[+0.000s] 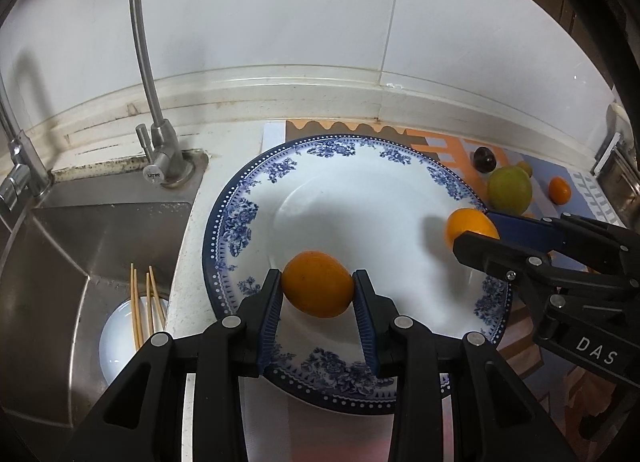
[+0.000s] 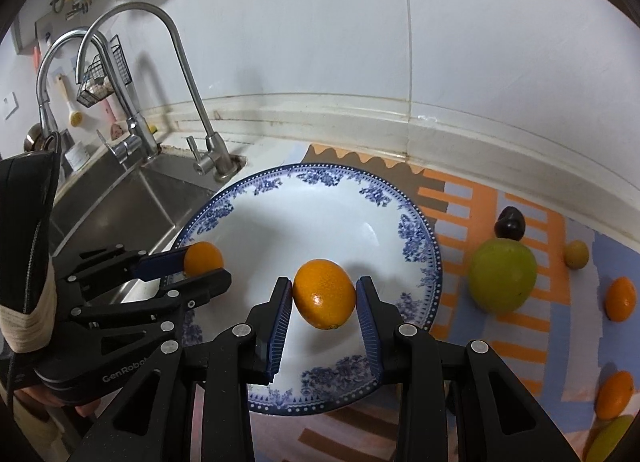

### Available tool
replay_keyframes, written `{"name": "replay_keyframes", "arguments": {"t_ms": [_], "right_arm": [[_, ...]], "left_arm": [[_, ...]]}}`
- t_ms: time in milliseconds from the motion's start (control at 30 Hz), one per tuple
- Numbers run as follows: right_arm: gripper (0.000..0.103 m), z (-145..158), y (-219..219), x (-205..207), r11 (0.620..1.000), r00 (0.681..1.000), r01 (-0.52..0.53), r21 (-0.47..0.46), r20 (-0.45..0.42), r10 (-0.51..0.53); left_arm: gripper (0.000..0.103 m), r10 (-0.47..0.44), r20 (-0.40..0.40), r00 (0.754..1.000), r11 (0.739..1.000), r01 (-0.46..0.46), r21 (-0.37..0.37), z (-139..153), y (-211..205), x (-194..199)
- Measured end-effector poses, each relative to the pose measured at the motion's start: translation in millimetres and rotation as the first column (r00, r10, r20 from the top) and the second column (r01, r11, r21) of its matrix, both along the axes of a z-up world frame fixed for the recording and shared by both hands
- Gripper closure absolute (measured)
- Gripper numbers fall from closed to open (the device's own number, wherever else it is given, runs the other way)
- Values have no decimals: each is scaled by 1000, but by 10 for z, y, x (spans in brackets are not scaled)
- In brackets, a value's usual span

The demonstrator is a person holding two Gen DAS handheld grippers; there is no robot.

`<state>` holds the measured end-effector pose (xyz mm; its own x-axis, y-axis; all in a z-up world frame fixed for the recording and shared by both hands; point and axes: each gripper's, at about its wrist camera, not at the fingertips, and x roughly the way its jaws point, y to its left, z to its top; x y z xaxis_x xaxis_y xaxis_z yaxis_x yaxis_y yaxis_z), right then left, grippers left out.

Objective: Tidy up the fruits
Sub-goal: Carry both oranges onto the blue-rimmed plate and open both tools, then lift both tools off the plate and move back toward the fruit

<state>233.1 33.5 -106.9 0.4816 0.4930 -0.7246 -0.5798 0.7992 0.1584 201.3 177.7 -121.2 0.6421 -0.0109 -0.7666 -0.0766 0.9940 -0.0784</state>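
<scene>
Over one plate, each of two claws, left claw and right claw, grips one orange.

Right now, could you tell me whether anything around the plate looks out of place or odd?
Nothing looks spilled or damaged. Each tongs holds an orange over the blue-patterned plate: left tongs, right tongs. The only oddity: loose chopsticks lie across a white bowl down in the sink.

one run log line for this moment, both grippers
left gripper: shut on orange | right gripper: shut on second orange | both over blue-patterned plate | green fruit on mat
</scene>
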Motion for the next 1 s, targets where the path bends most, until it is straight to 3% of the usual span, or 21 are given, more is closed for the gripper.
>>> {"name": "replay_keyframes", "arguments": {"t_ms": [100,233,600,733,867,1000], "right_arm": [[68,-9,-10,-12,1000,1000,1,2,-4,-1],[61,56,-63,-61,1000,1000,10,18,14,-10],[61,523,-431,-378,995,990,67,73,118,-76],[50,709,-626,-544,991,979,98,90,172,-112],[50,852,-830,-696,986,969,128,111,199,-148],[42,943,-1080,-855,977,951,180,114,234,-202]], "left_arm": [[56,5,14,1000,1000,-5,9,39,-16,-15],[55,1,35,999,1000,-1,23,151,-71,-74],[45,-41,142,989,999,39,18,634,-415,-398],[40,-67,182,981,998,66,13,814,-596,-503],[38,-106,202,974,994,109,-3,910,-794,-571],[36,-155,219,963,988,156,14,945,-995,-622]]}}
